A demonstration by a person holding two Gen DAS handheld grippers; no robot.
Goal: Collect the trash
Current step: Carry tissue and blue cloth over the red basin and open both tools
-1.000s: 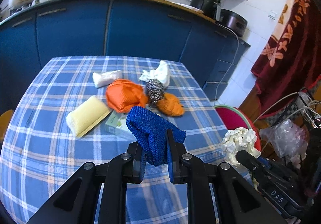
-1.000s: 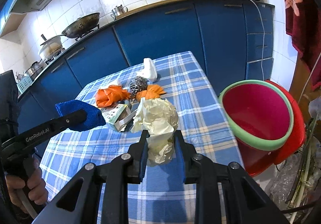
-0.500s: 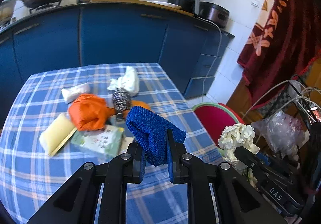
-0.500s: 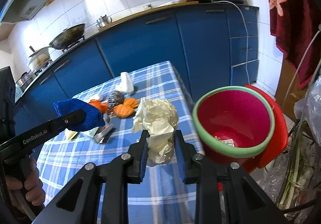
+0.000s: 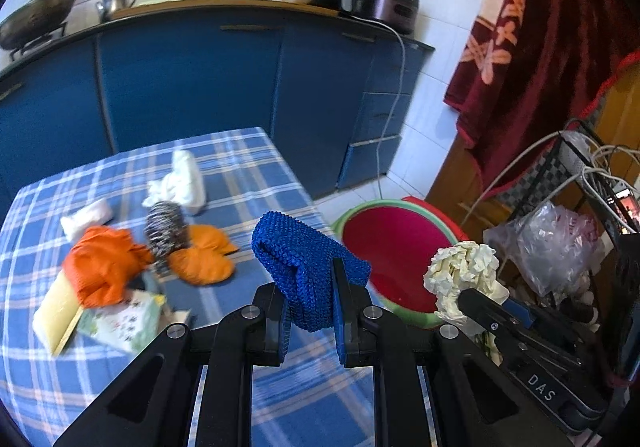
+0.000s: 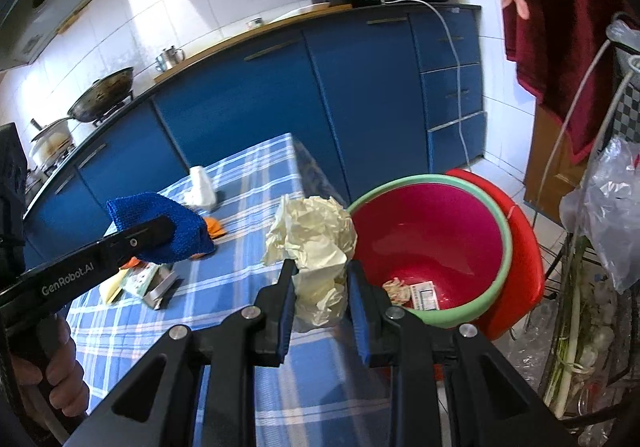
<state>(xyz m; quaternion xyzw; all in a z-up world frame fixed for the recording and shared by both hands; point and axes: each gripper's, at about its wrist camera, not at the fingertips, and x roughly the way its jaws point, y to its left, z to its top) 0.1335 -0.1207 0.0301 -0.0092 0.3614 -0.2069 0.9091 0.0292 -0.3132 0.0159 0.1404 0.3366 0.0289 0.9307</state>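
The left gripper [image 5: 310, 307] clamps a folded blue knitted cloth [image 5: 304, 259] rising above its jaws at frame centre. The right gripper [image 6: 322, 289] pinches a crumpled cream paper wad [image 6: 312, 235], just left of the green-rimmed red plastic basin [image 6: 504, 231] at centre right.

two orange cloths [image 5: 100, 271], one blue knit cloth [image 5: 304, 267], one crumpled paper ball [image 6: 316, 235], one red basin [image 6: 432, 243], one steel scourer [image 5: 166, 223]

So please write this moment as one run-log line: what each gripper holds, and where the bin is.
left gripper: blue cloth | right gripper: crumpled paper | red bin: beside table, ahead
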